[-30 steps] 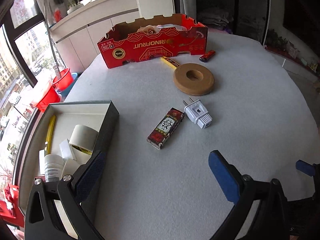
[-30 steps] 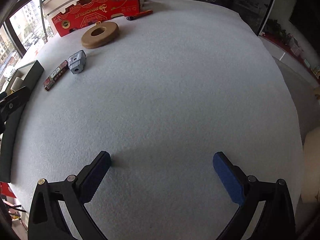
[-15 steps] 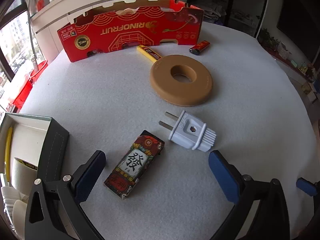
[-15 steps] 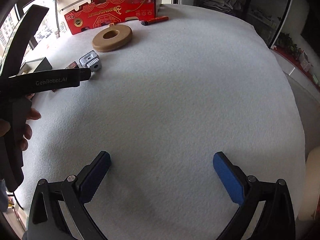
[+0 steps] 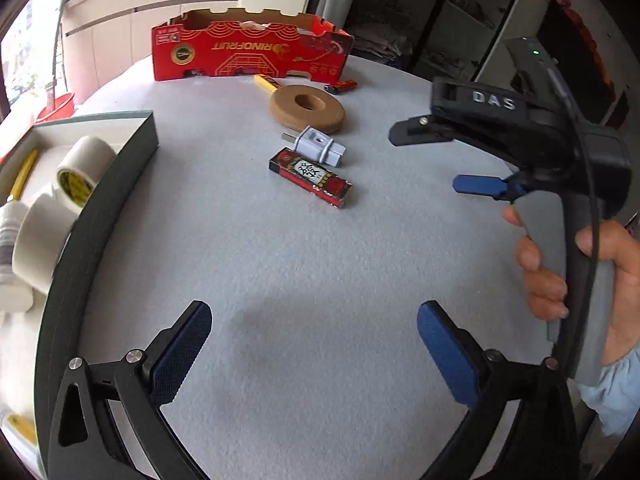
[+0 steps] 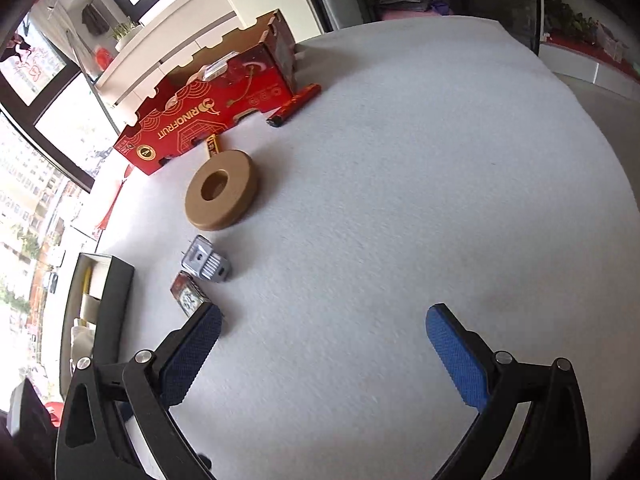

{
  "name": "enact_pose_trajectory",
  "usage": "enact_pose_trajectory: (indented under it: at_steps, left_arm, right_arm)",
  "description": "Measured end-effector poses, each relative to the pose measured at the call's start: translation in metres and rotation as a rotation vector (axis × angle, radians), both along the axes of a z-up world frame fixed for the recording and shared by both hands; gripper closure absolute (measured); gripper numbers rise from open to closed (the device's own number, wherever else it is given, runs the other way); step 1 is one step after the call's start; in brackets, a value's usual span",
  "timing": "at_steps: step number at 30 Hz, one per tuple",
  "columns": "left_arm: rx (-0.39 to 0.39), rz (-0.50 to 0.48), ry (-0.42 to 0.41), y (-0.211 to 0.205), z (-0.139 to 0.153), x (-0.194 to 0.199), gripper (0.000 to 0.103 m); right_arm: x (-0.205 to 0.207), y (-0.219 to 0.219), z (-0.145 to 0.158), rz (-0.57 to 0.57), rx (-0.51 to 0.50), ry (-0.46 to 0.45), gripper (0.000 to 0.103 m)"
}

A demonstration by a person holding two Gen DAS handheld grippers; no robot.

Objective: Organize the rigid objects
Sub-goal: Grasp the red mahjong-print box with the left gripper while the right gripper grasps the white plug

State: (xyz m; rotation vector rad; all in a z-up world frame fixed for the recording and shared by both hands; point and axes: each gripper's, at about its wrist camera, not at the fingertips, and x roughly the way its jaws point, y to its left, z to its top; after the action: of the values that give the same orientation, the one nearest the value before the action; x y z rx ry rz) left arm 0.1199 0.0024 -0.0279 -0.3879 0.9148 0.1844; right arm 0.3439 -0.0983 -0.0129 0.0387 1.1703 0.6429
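The left gripper (image 5: 314,354) gapes wide above bare felt; only its view shows the right gripper (image 5: 476,184), hand-held, also wide apart. Mid-table, the red card box (image 5: 311,178) lies flat, long axis slanting, the white plug (image 5: 318,148) touching behind it.

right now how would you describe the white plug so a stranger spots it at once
Find the red carton at the table's far edge, then the tan ring before it. The white plug lies just nearer, beside a red patterned pack; it alone has metal prongs.

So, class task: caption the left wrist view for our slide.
Open left claw faces a plug, patterned box and wooden ring on the grey table.
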Motion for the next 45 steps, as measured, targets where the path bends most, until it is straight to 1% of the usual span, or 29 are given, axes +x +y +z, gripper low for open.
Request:
enact_pose_trajectory:
  at_steps: [2, 4, 5, 6, 7, 8, 9, 10, 11, 12, 16, 19, 21, 22, 23, 25, 27, 30, 32, 34, 35, 36, 37, 39, 41, 42, 43, 44, 45]
  left_arm:
    - [-0.02, 0.029, 0.007, 0.006, 0.002, -0.014, 0.0]
    - [-0.032, 0.041, 0.026, 0.009, 0.001, -0.027, 0.0]
    - [-0.038, 0.044, 0.037, 0.01, 0.0, -0.031, 0.0]
    - [-0.039, 0.048, 0.043, 0.012, 0.0, -0.034, 0.0]
    - [-0.04, 0.052, 0.047, 0.013, -0.001, -0.04, 0.0]
    - [-0.041, 0.054, 0.047, 0.012, -0.001, -0.044, 0.0]
    - [-0.038, 0.057, 0.048, 0.013, -0.002, -0.046, 0.0]
    - [-0.035, 0.06, 0.049, 0.015, -0.002, -0.046, 0.0]
    - [-0.037, 0.062, 0.047, 0.016, -0.002, -0.047, 0.0]
    - [-0.044, 0.063, 0.044, 0.017, -0.002, -0.047, 0.0]
    - [-0.048, 0.06, 0.033, 0.018, -0.002, -0.05, 0.0]
    - [-0.058, 0.063, 0.027, 0.016, -0.002, -0.057, 0.0]
    - [-0.071, 0.066, 0.026, 0.015, -0.002, -0.06, 0.0]
    - [-0.073, 0.069, 0.03, 0.015, -0.003, -0.06, 0.0]
    - [-0.073, 0.072, 0.034, 0.014, -0.002, -0.06, 0.0]
    - [-0.071, 0.079, 0.029, 0.011, 0.003, -0.066, 0.0]
    - [-0.058, 0.088, 0.017, 0.009, 0.008, -0.073, 0.0]
    - [-0.049, 0.099, 0.024, 0.01, 0.008, -0.081, 0.0]
    - [-0.053, 0.114, 0.036, 0.014, 0.005, -0.084, 0.0]
    - [-0.062, 0.137, 0.042, 0.02, 0.002, -0.087, 0.0]
    - [-0.068, 0.151, 0.043, 0.024, 0.001, -0.088, 0.0]
    - [-0.079, 0.162, 0.039, 0.027, 0.001, -0.09, 0.0]
    - [-0.078, 0.164, 0.03, 0.027, 0.002, -0.091, 0.0]
    - [-0.081, 0.154, 0.02, 0.026, 0.003, -0.093, 0.0]
    - [-0.077, 0.146, 0.022, 0.023, 0.001, -0.097, 0.0]
    - [-0.076, 0.142, 0.03, 0.021, -0.001, -0.098, 0.0]
    - [-0.076, 0.14, 0.036, 0.02, -0.001, -0.099, 0.0]
    - [-0.076, 0.139, 0.037, 0.019, -0.001, -0.1, 0.0]
    - [-0.07, 0.138, 0.034, 0.018, 0.001, -0.1, 0.0]
  right_arm:
    - [0.004, 0.038, -0.001, 0.046, -0.017, 0.001, 0.0]
    - [0.006, 0.074, -0.004, 0.075, -0.049, -0.035, 0.0]
    - [0.006, 0.09, -0.007, 0.093, -0.09, -0.062, 0.0]
    - [0.008, 0.105, -0.014, 0.103, -0.162, -0.08, 0.0]
    - [0.01, 0.117, -0.023, 0.103, -0.244, -0.075, 0.0]
    - [0.009, 0.124, -0.027, 0.1, -0.296, -0.095, 0.0]
    - [0.005, 0.127, -0.027, 0.102, -0.322, -0.115, 0.0]
    - [0.002, 0.125, -0.029, 0.104, -0.325, -0.096, 0.0]
    - [-0.002, 0.119, -0.03, 0.095, -0.35, -0.108, 0.0]
    - [-0.007, 0.109, -0.03, 0.085, -0.348, -0.107, 0.0]
    - [-0.023, 0.033, -0.031, -0.012, -0.381, -0.075, 0.0]
    - [-0.039, -0.03, -0.032, -0.095, -0.368, -0.018, 0.0]
    - [-0.048, -0.045, -0.021, -0.091, -0.258, -0.019, 0.0]
    - [-0.051, -0.04, -0.012, -0.064, -0.21, -0.049, 0.0]
    - [-0.053, -0.029, -0.005, -0.021, -0.19, -0.091, 0.0]
    - [-0.048, 0.003, 0.004, 0.067, -0.165, -0.161, 0.0]
    - [-0.031, 0.033, 0.004, 0.102, -0.159, -0.191, 0.0]
    - [-0.008, 0.077, -0.005, 0.18, -0.044, -0.145, 0.0]
    - [-0.003, 0.102, -0.017, 0.248, -0.045, -0.108, 0.0]
    - [-0.01, 0.116, -0.026, 0.32, -0.064, -0.049, 0.0]
    - [-0.022, 0.117, -0.025, 0.348, -0.084, -0.092, 0.0]
    - [-0.036, 0.117, -0.026, 0.414, -0.086, -0.089, 0.0]
    - [-0.053, 0.114, -0.024, 0.475, -0.086, -0.108, 0.0]
    - [-0.086, 0.101, -0.024, 0.606, -0.063, -0.074, 0.0]
    - [-0.115, 0.081, -0.022, 0.703, -0.005, -0.003, 0.0]
    - [-0.124, 0.069, -0.021, 0.731, 0.045, 0.062, 0.0]
    - [-0.13, 0.056, -0.019, 0.73, 0.093, 0.112, 0.0]
    - [-0.133, 0.042, -0.017, 0.693, 0.117, 0.123, 0.0]
    - [-0.133, 0.027, -0.014, 0.621, 0.116, 0.108, 0.0]
